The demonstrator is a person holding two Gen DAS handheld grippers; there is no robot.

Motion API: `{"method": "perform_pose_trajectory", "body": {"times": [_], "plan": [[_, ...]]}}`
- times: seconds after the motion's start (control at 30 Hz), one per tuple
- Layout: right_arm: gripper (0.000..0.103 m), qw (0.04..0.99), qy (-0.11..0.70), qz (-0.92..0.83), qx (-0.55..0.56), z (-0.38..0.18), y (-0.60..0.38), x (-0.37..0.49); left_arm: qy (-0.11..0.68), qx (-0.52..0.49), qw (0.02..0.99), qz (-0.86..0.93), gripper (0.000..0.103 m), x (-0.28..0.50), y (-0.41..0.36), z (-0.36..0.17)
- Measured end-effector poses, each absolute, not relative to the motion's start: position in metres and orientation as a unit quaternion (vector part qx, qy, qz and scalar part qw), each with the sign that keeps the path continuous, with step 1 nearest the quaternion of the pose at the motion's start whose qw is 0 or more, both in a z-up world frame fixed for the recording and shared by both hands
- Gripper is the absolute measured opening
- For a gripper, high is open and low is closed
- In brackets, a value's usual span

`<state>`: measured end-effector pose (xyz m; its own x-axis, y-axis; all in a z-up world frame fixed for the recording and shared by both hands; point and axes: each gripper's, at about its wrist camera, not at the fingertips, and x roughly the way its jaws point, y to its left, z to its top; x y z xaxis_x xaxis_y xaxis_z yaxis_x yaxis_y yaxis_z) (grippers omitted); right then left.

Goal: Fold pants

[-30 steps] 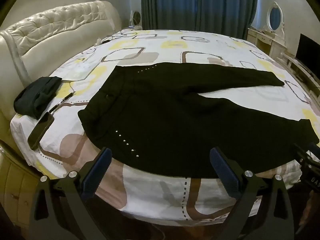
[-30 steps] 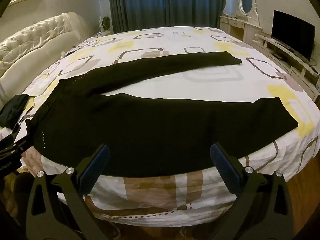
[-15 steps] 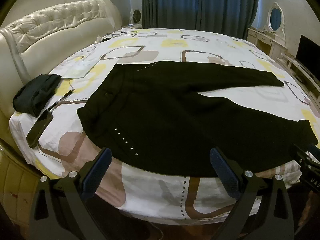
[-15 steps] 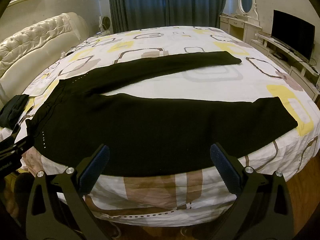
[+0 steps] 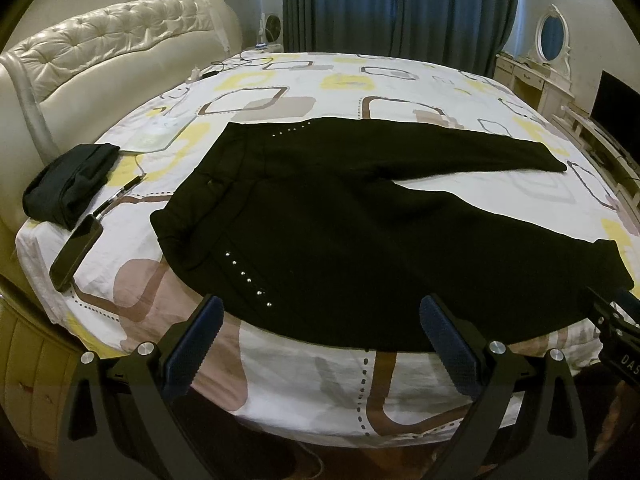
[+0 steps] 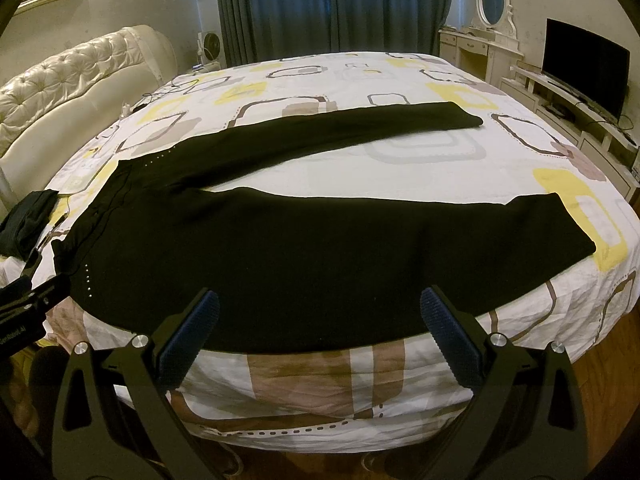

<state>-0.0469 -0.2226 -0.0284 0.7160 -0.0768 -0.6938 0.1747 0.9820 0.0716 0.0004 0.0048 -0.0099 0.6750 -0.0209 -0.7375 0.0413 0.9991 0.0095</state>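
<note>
Black pants (image 5: 340,224) lie flat and spread on the patterned bedsheet (image 5: 288,376), waistband to the left, legs apart in a V toward the right. They also show in the right wrist view (image 6: 320,252). My left gripper (image 5: 320,320) is open and empty, held just short of the near edge of the pants by the studded hip. My right gripper (image 6: 320,312) is open and empty, at the near edge of the near leg. The right gripper's body shows at the right edge of the left wrist view (image 5: 618,336).
A folded dark garment (image 5: 68,184), a pen (image 5: 124,190) and a phone (image 5: 76,254) lie on the bed's left end. A tufted headboard (image 5: 100,52) stands at left. A dresser with mirror (image 6: 488,40) and a TV (image 6: 584,68) stand at right.
The left wrist view has shifted slightly; the pants sit a little higher and farther in frame. The right wrist view is almost unchanged. Both grippers stay open.
</note>
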Motion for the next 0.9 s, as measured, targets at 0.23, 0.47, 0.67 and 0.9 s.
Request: {"method": "perform_pose_trajectory", "body": {"times": [0.23, 0.47, 0.67, 0.9], "plan": [[0.101, 0.924, 0.371, -0.068, 0.067, -0.0276, -0.2229, -0.047, 0.408, 0.013, 0.913, -0.018, 0.098, 0.0002, 0.0029, -0.0118], [0.101, 0.924, 0.371, -0.068, 0.068, -0.0273, -0.2229, -0.0471, 0.409, 0.007, 0.912, -0.017, 0.098, -0.0012, 0.0049, -0.0124], [0.101, 0.924, 0.371, -0.067, 0.067, -0.0269, -0.2206, -0.0483, 0.411, 0.008, 0.911, -0.018, 0.098, -0.0014, 0.0047, -0.012], [0.101, 0.923, 0.372, -0.067, 0.069, -0.0279, -0.2198, -0.0483, 0.414, 0.008, 0.91, -0.02, 0.098, -0.0021, 0.003, -0.0119]]}}
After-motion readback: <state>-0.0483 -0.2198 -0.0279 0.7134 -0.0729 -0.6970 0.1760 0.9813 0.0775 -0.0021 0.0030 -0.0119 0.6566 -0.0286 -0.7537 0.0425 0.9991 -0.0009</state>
